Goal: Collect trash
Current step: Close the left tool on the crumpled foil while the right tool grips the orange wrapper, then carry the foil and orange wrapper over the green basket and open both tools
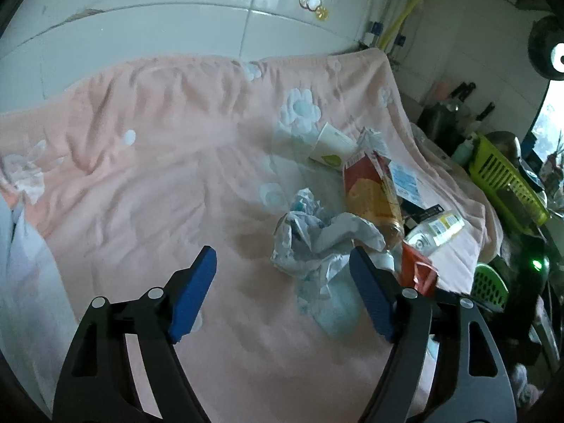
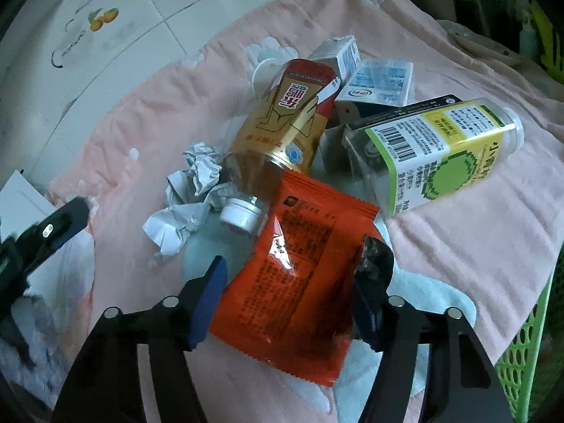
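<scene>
Trash lies heaped on a pink flowered cloth (image 1: pixel 141 176). The heap holds crumpled paper (image 1: pixel 317 239) (image 2: pixel 197 183), a gold-labelled bottle (image 1: pixel 370 190) (image 2: pixel 282 130) with a white cap, a clear green-labelled bottle (image 2: pixel 440 151), a paper cup (image 1: pixel 331 144) and an orange snack packet (image 2: pixel 299 275) (image 1: pixel 419 268). My right gripper (image 2: pixel 292 268) has both pads against the packet's sides, and the packet's right edge is crumpled up. My left gripper (image 1: pixel 282 252) is open just above the cloth. Its right finger is beside the crumpled paper, and nothing is held.
Small blue-and-white cartons (image 2: pixel 380 81) lie behind the bottles. A green plastic basket (image 2: pixel 528 352) (image 1: pixel 507 183) stands off the cloth's right edge. A white tiled wall (image 1: pixel 176 17) rises behind. The left gripper (image 2: pixel 53 229) shows at the right view's left edge.
</scene>
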`<control>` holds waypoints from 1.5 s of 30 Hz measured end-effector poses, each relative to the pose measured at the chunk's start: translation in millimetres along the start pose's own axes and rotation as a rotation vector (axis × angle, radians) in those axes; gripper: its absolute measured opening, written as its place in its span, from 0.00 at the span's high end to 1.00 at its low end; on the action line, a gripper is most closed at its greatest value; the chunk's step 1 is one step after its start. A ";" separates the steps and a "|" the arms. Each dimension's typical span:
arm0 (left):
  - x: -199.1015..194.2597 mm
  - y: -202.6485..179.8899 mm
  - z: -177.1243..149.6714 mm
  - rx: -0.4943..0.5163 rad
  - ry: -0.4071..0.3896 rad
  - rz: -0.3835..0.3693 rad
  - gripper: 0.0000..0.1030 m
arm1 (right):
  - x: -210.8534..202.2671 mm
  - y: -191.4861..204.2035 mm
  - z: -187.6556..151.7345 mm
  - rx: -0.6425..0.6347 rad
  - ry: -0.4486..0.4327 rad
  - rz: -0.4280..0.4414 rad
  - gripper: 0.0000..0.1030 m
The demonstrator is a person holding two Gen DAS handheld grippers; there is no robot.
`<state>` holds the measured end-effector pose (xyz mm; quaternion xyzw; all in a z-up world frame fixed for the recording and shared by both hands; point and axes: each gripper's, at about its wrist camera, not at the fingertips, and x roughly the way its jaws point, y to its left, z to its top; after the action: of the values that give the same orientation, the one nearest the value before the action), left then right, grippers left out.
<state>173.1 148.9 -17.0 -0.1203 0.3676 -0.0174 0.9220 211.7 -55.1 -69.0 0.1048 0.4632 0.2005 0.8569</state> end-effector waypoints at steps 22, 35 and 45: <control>99.5 -3.6 18.6 -0.015 0.152 -0.104 0.53 | -57.5 -19.5 -21.1 -0.001 -0.082 0.052 0.49; 86.7 -11.2 7.5 0.023 0.131 -0.107 0.82 | -89.5 -36.0 -33.3 0.006 -0.127 0.025 0.49; 25.5 -18.3 4.0 0.042 0.025 -0.107 0.83 | -123.1 -64.5 -50.5 0.023 -0.171 -0.035 0.49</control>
<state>195.4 128.8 -27.2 -0.1200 0.3716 -0.0758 0.9175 125.0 -167.5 -27.8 0.1232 0.3925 0.1706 0.8954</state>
